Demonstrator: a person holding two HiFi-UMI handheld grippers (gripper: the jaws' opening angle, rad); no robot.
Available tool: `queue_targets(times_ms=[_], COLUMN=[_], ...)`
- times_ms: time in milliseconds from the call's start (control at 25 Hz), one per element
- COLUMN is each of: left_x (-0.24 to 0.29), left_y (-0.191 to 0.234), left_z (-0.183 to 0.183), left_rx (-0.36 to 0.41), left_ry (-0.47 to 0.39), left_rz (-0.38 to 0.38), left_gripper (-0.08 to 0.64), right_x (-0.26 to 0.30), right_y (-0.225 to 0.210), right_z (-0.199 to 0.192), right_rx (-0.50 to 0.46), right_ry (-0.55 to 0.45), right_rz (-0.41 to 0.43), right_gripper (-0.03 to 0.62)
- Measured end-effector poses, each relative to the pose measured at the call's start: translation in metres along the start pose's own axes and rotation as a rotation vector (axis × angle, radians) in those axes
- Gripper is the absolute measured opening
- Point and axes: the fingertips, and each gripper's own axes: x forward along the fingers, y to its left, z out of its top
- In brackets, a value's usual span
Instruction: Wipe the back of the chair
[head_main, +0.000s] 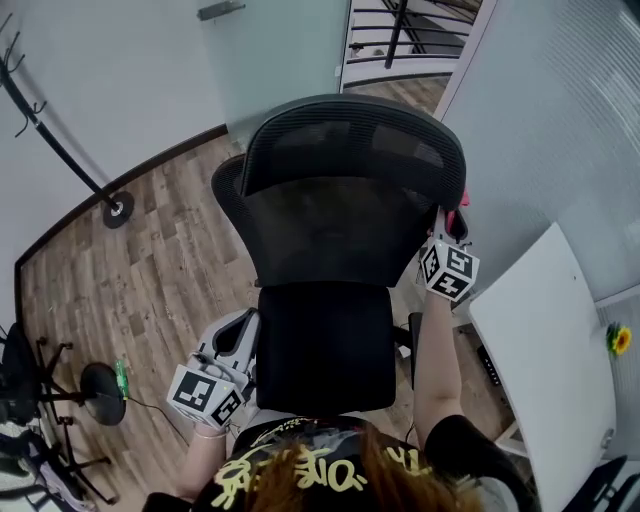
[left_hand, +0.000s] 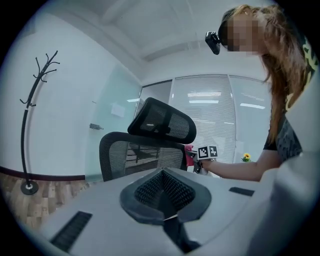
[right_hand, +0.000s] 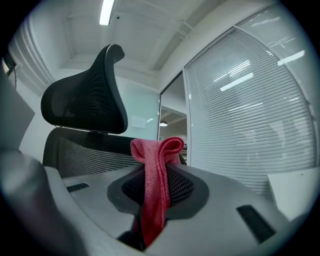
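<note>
Chair: A black mesh office chair (head_main: 340, 230) stood mid-room, its headrest (head_main: 355, 135) above the backrest and its seat (head_main: 322, 345) nearest the person.
Right gripper: The right gripper (right_hand: 156, 192) was clamped on a red cloth (right_hand: 156, 170), which rose in a fold above the jaws and hung down below them.
Cloth: In the head view it showed as a scrap of pink at the right edge of the backrest, just under the headrest. Whether it pressed on the mesh could not be told.
Left gripper: The left gripper (left_hand: 163, 192) was held low by the seat's front left corner, jaws together with nothing between them.
In the way: Backrest and headrest stood between the person and the chair's rear face, and the right arm reached along the chair's right side.
Around: A black coat stand (head_main: 60, 140) stood by the left wall and a small stand with a round base (head_main: 100, 392) at lower left. A white desk (head_main: 545, 350) sat just right of the chair, with a yellow flower (head_main: 620, 340) beside its far edge.
Floor: Wood-grain planks (head_main: 150, 270) ran under the chair.
Room: The walls at left were white and a frosted glass panel (head_main: 280, 50) stood behind the chair. At right was a glass wall with slatted blinds (right_hand: 245, 105), and a strip light (right_hand: 105, 12) ran overhead.
</note>
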Motion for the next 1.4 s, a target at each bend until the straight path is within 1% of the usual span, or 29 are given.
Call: queue_targets(times_ms=[200,440,760,1080,1240,1320,1400], left_x=[-0.003,-0.008,-0.011,-0.009,-0.010,-0.010,-0.009], left_y=[0.026,0.048,0.068,0.077,0.079,0.080,0.082], left_z=[0.001,0.001,0.000,0.002,0.003,0.003,0.002], left_rx=[-0.014,-0.019,-0.015,-0.010,-0.012,-0.013,-0.016], left_ry=[0.003,0.009,0.034,0.034,0.031,0.030,0.029], left_rz=[-0.016,-0.036,-0.058,-0.082,-0.087,-0.088,-0.087], left_gripper=[-0.009,-0.009,-0.009,-0.009,-0.009,-0.009,-0.009], right_x=[0.004,0.006,0.008,0.008,0.007,0.008,0.008], right_y=[0.012,0.033,0.078,0.140,0.160,0.169,0.178], right_z=[-0.006,-0.008,-0.007,-0.006,-0.004,-0.002,-0.001], right_rx=[0.015,0.016,0.058,0.071,0.094,0.086,0.056], right_ry=[0.001,0.001,-0.012,-0.021,-0.028,-0.032,-0.036], right_rz=[-0.042,-0.064,-0.035,0.054,0.064,0.068,0.080], right_gripper=[0.067,0.067,0.067,0.067,0.067,0.067,0.067])
